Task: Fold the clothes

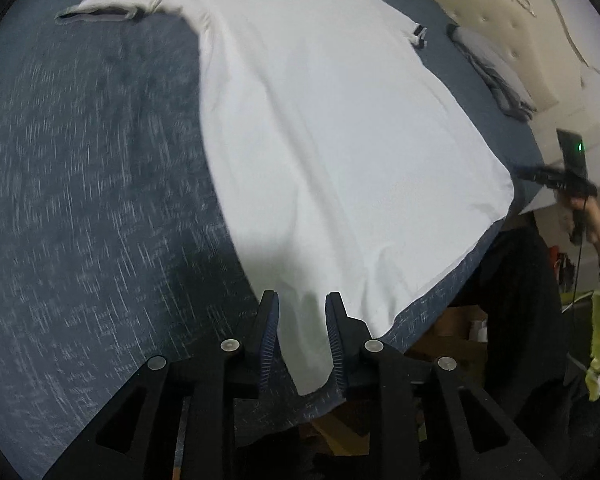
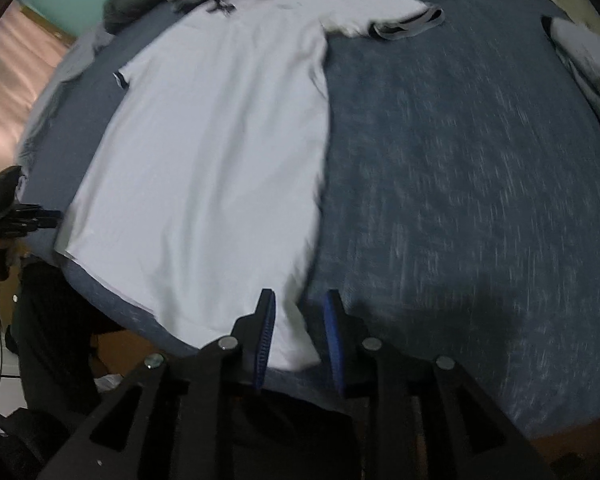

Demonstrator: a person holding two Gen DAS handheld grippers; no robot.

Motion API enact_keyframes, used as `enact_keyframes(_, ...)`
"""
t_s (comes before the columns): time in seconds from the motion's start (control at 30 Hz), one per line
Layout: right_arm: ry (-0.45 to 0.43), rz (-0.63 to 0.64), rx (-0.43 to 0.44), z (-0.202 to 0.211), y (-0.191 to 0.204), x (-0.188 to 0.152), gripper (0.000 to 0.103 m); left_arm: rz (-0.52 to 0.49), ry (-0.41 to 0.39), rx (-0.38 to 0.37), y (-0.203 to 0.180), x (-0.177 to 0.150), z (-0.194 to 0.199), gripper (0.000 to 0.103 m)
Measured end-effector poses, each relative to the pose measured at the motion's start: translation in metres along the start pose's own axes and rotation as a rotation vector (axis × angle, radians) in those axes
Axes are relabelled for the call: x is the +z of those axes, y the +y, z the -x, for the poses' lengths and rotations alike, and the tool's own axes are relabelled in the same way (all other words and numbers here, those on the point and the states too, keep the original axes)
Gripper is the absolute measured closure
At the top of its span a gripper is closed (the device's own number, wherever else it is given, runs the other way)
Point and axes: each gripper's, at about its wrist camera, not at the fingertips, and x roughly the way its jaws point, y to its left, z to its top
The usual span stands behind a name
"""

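A white short-sleeved shirt with dark-trimmed cuffs lies spread flat on a blue heathered bedspread, hem toward the near edge. The left gripper stands parted over one hem corner, pads clear of the cloth. The right gripper is likewise parted over the other corner, gripping nothing.

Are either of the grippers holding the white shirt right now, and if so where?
Neither holds it. The left gripper and right gripper each have jaws standing apart around a bottom hem corner of the white shirt, which lies spread on the blue bedspread.
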Motion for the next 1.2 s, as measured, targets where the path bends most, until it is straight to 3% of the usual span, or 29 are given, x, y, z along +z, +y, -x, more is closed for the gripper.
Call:
enact_keyframes(0.17, 0.025, -0.019, 0.008, -0.01, -0.004, -0.008, 0.078, 0.028, 0.025, -0.024, 0.002, -0.01, -0.01, 0.077)
enact_keyframes(0.43, 0.059, -0.007, 0.018, -0.021, 0.004, -0.011, 0.08, 0.047, 0.056, -0.003, 0.003, -0.02, -0.025, 0.078)
enact_keyframes(0.5, 0.056, -0.004, 0.012, -0.022, 0.005, -0.012, 0.094, 0.045, 0.054, 0.005, 0.005, -0.023, -0.022, 0.084)
enact_keyframes(0.53, 0.053, -0.002, 0.009, -0.022, 0.005, -0.013, 0.094, 0.045, 0.05, 0.014, 0.006, -0.024, -0.021, 0.093)
enact_keyframes(0.6, 0.044, 0.001, 0.009, -0.02, 0.006, -0.014, 0.098, 0.055, 0.036, 0.014, 0.008, -0.026, -0.017, 0.095)
enact_keyframes(0.9, 0.017, -0.008, 0.013, 0.001, -0.004, -0.009, 0.099, 0.062, 0.002, 0.001, 0.015, -0.033, 0.008, 0.1)
enact_keyframes(1.07, 0.034, -0.044, 0.016, -0.017, -0.009, -0.019, 0.099, 0.094, 0.022, 0.006, 0.023, -0.036, -0.003, 0.1)
enact_keyframes(1.2, 0.027, -0.074, 0.07, -0.023, -0.01, -0.022, 0.098, 0.122, 0.024, -0.024, 0.029, -0.04, -0.006, 0.1)
